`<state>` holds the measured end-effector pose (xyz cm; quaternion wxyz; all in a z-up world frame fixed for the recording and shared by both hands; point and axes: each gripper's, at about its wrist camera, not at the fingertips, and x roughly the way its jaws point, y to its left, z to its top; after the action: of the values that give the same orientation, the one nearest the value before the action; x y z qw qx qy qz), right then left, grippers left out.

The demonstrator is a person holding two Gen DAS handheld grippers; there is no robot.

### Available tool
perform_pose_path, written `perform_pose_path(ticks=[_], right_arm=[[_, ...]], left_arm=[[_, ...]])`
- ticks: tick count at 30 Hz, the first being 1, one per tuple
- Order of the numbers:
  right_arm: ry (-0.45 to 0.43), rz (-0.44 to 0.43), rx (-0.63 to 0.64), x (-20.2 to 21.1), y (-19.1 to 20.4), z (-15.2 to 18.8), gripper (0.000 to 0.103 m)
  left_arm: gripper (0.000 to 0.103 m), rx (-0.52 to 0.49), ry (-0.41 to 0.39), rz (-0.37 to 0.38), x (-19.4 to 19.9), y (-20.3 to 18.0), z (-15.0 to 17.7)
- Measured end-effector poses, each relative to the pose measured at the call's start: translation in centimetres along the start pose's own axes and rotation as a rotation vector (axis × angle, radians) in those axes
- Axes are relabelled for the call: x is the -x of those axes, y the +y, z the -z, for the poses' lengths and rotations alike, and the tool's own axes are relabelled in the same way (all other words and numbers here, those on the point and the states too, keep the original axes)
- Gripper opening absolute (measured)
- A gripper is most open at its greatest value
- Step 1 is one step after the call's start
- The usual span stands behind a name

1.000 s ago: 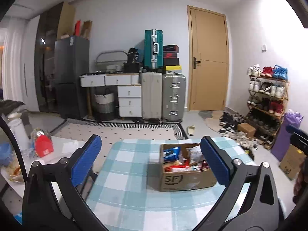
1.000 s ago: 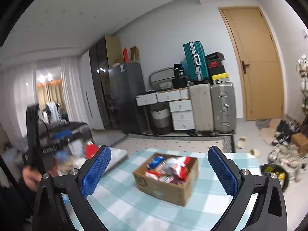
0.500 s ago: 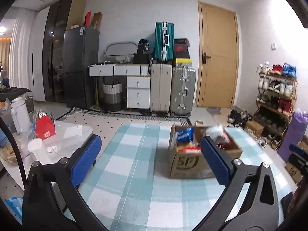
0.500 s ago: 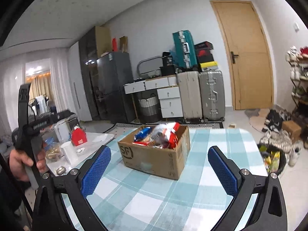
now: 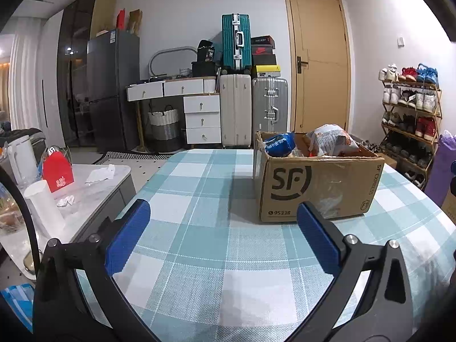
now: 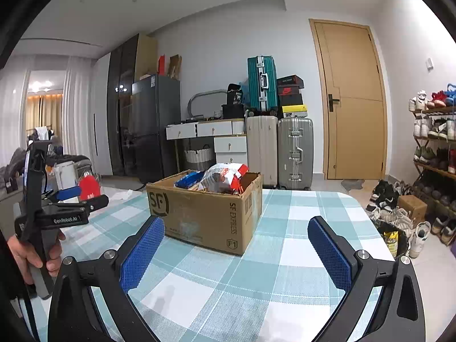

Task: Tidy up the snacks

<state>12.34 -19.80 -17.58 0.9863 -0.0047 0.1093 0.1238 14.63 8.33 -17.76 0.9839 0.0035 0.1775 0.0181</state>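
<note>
A brown SF cardboard box point(image 5: 316, 188) stands on a table with a teal and white checked cloth point(image 5: 216, 250); it also shows in the right wrist view point(image 6: 205, 213). It holds several snack bags, among them a blue one point(image 5: 278, 144) and a white and red one point(image 5: 332, 141). My left gripper point(image 5: 223, 233) is open and empty, low over the cloth, in front and left of the box. My right gripper point(image 6: 235, 252) is open and empty, in front of the box's right corner. The left gripper point(image 6: 77, 199) is also seen from the side in the right wrist view.
A low marble side table point(image 5: 94, 188) at the left holds a red carton point(image 5: 58, 172), a white cup point(image 5: 44, 211) and a kettle point(image 5: 21, 158). Suitcases point(image 5: 242, 111), drawers and a door stand behind. A shoe rack point(image 5: 410, 119) and floor clutter lie at the right.
Both grippers have come lower and closer to the table. The box now looks larger and nearer in both views. Both stay open.
</note>
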Motion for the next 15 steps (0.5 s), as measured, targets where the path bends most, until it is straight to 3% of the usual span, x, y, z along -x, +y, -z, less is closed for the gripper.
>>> perform_pose_path(ticks=[6,9,15], right_arm=[[0.028,0.014,-0.008,-0.6,0.0,0.3,0.103],[0.072,0.007,-0.007,-1.1,0.1,0.5,0.103],[0.037,0.008,-0.008,-0.3,0.1,0.6,0.103]], left_arm=[[0.103,0.015,-0.021,-0.017,-0.3,0.1,0.4],[0.103,0.035,-0.041,-0.081,0.5,0.3,-0.2],[0.103,0.021,-0.044,-0.041,0.2,0.2,-0.3]])
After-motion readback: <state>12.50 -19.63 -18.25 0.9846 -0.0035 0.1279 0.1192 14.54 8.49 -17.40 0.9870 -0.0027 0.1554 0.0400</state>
